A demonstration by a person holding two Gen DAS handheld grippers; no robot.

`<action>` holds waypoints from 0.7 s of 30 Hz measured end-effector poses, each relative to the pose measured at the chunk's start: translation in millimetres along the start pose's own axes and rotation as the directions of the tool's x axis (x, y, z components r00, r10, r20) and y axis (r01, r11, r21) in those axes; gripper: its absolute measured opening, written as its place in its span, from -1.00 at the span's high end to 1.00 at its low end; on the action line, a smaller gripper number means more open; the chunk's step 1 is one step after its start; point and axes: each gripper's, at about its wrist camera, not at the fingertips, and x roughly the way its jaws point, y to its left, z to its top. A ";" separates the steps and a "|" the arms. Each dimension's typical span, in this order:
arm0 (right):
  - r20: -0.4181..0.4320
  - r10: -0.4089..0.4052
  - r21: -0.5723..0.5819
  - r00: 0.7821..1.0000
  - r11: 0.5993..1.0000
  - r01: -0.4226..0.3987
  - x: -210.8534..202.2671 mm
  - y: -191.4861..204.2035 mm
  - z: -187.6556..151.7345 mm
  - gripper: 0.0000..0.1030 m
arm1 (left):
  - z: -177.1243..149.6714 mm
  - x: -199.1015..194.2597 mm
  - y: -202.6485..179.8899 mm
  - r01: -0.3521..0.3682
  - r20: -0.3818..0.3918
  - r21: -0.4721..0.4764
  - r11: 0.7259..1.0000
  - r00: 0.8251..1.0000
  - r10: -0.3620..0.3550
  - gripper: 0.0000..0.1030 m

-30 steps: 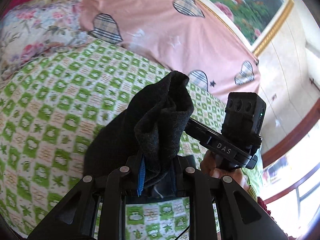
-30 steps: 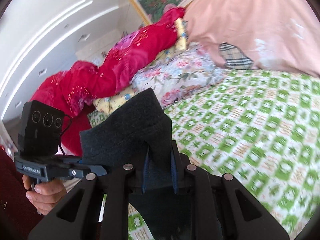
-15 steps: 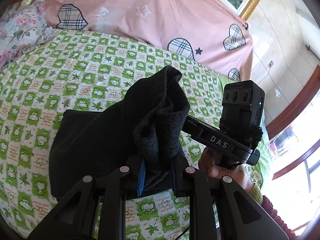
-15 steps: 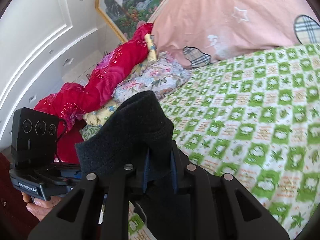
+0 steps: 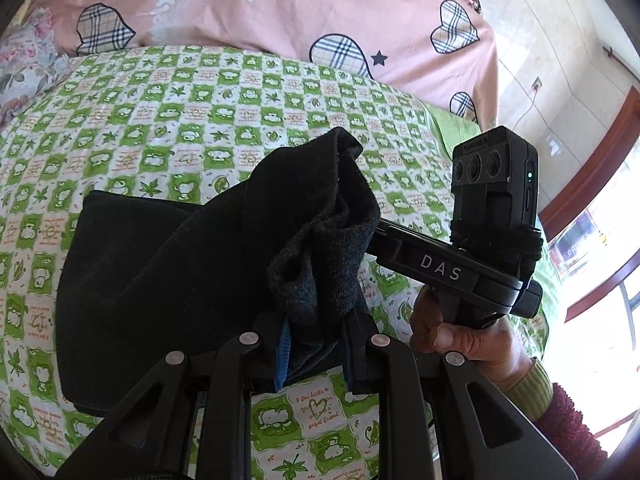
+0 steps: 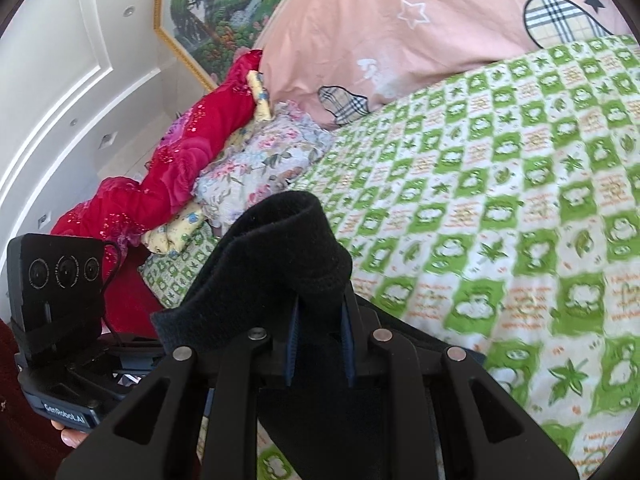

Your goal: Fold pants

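Sunlit bedroom: green-checked bedsheet [image 5: 208, 120], pink quilt [image 5: 280, 4], gilt-framed landscape painting [image 6: 216, 8], white panelled wall [image 6: 72, 52].

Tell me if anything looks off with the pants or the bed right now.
Nothing stands out. Both tongs, left and right, are shut on bunched edges of the black pants, which drape onto the green checked bedsheet mid-fold.
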 end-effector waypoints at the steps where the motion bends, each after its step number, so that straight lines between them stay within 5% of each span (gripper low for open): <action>1: -0.003 -0.010 0.004 1.000 1.000 0.010 -0.9 -1.5 -1.5 0.61 | 0.1 2.6 -0.6 0.000 -0.004 0.006 1.000 1.000 0.000 0.61; 10: -0.005 -0.151 0.114 0.989 0.982 0.151 -23.5 -20.9 -13.3 0.55 | -4.9 23.3 -4.5 0.006 -0.031 0.035 0.999 0.999 -0.005 0.38; 16: 0.067 -0.250 0.196 0.966 0.953 0.233 -51.9 -21.3 -22.5 0.50 | -9.8 21.1 -9.0 0.079 -0.038 0.052 0.996 0.996 -0.077 -0.16; 17: 0.082 -0.271 0.214 0.959 0.945 0.248 -57.9 -20.1 -24.8 0.45 | -10.4 20.1 -10.1 0.084 -0.037 0.056 0.995 0.996 -0.082 -0.20; 19: 0.111 -0.295 0.249 0.949 0.933 0.261 -66.6 -16.4 -27.7 -0.12 | -11.8 17.7 -10.9 0.097 -0.044 0.059 0.994 0.995 -0.094 -0.21; 21: 0.141 -0.293 0.275 0.946 0.929 0.247 -73.6 -10.4 -28.7 -0.35 | -12.7 11.8 -8.7 0.120 -0.050 0.048 0.992 0.992 -0.118 -0.24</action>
